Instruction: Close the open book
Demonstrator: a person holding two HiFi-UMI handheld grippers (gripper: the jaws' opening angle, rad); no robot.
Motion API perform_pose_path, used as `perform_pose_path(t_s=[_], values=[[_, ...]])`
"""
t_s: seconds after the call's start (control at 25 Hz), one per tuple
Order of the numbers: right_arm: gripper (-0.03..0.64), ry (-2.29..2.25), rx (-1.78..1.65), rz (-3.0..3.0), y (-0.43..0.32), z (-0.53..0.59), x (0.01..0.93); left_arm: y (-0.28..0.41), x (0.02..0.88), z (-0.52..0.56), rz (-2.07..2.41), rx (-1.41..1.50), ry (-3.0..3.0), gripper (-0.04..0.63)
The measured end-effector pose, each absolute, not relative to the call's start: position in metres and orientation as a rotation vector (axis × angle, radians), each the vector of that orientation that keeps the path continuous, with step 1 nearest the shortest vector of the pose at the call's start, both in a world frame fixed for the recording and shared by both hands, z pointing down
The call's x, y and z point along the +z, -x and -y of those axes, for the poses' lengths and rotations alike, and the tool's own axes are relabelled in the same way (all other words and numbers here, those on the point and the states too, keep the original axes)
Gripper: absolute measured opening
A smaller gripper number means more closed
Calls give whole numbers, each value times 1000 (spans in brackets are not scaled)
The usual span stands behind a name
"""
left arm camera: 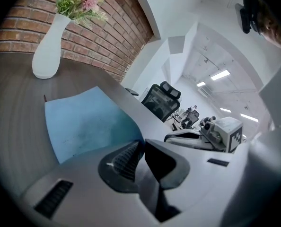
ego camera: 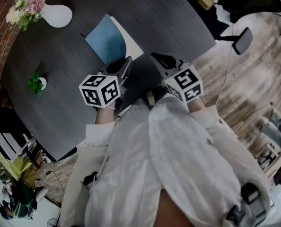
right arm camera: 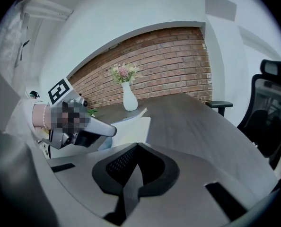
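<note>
The book lies on the dark table (ego camera: 178,22) with its blue cover (ego camera: 107,39) raised and curved over the white pages (ego camera: 134,46). My left gripper (ego camera: 126,63) is at the cover's near corner. In the left gripper view the blue cover (left arm camera: 88,122) runs right down into the jaw tips of the left gripper (left arm camera: 141,143), which are shut on its edge. My right gripper (ego camera: 155,58) hovers just right of the book, shut with nothing in it. From the right gripper (right arm camera: 138,145), I see the white page (right arm camera: 128,129) ahead and the left gripper (right arm camera: 113,130) over it.
A white vase of flowers (ego camera: 55,15) stands at the table's far left, by a brick wall (left arm camera: 107,37). A small green plant (ego camera: 36,83) sits near the left edge. An office chair (ego camera: 242,40) stands off the table's right side.
</note>
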State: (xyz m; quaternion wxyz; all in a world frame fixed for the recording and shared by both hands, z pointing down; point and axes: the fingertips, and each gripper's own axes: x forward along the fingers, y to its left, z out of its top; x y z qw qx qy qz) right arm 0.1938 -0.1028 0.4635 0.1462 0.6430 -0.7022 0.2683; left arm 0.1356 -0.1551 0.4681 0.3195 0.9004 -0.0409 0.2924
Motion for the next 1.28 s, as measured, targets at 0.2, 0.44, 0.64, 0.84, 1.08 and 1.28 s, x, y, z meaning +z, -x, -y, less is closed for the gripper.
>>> perform_pose_path(t_s=[0.2,0.44,0.64,0.84,1.08,1.28], values=[[5,-1859,789,2008,-202,98,471,-144,478,152,101,834,-2379,34],[5,-1877,826,1983,-210,92,478,-150,488,150,104,888,-2371,34],[5,-1850,854,1988,-210,85,484,-155,497,147,101,947,-2383,34],[5,-1868,858,2014,-211,87,481,-158,503,145,95,997,-2394,35],[5,-1877,862,2023,-215,85,481,-161,509,144,100,1044,-2397,35],[5,-1855,885,2013,-217,78,491,-162,513,143,89,1078,-2396,35]])
